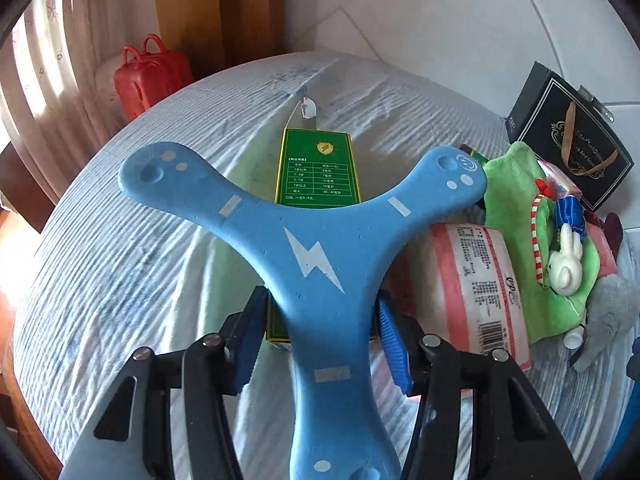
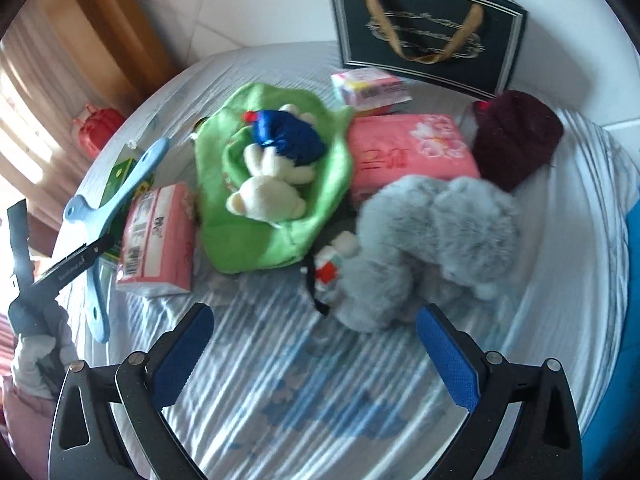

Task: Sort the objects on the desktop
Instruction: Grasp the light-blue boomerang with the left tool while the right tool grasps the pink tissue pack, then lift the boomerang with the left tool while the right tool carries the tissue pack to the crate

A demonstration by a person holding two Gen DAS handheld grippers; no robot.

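Observation:
A blue three-armed boomerang [image 1: 316, 248] with a white lightning mark lies across a green box [image 1: 320, 160] on the striped cloth. My left gripper [image 1: 322, 300] is shut on its near arm, with a blue pad against each side. The right wrist view shows the same boomerang [image 2: 120, 196] at the far left, under the left gripper [image 2: 72, 266]. My right gripper [image 2: 316, 314] stands open over the bare cloth with nothing between its fingers. A grey plush toy [image 2: 436, 240] lies just beyond its fingertips.
A pink tissue pack [image 2: 160, 236] lies beside the boomerang. Behind it are a green cloth bag [image 2: 276, 152] with a white plush rabbit [image 2: 264, 196], a pink pack [image 2: 408, 148], a dark red knit hat [image 2: 516, 136] and a black gift bag [image 2: 424, 28]. A red case [image 1: 148, 76] stands off the table.

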